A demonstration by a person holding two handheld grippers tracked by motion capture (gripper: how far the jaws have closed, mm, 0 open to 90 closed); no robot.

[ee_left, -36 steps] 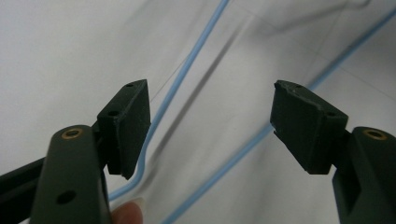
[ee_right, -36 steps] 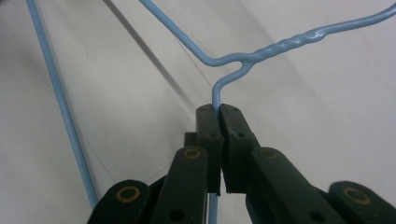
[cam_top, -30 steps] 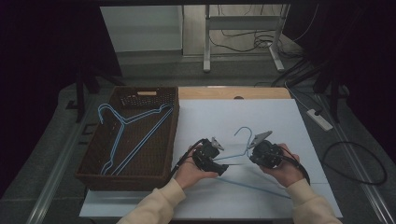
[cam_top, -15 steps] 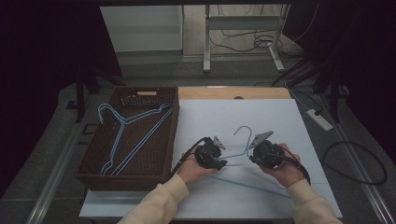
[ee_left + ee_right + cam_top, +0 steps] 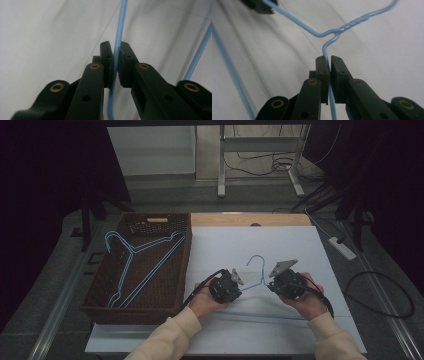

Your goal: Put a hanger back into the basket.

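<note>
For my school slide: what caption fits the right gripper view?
Right gripper shut on a blue hanger wire, just below its twisted neck.

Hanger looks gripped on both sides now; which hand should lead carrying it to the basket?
Probably left. The left gripper is shut on the hanger and sits nearer the basket. The right gripper, also shut on it, is farther away and would follow.

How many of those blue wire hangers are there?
3, as far as I can tell. Two lie overlapping in the wicker basket: one hanger and a second hanger. The third hanger is on the white table, gripped by both grippers. More might hide underneath.
</note>
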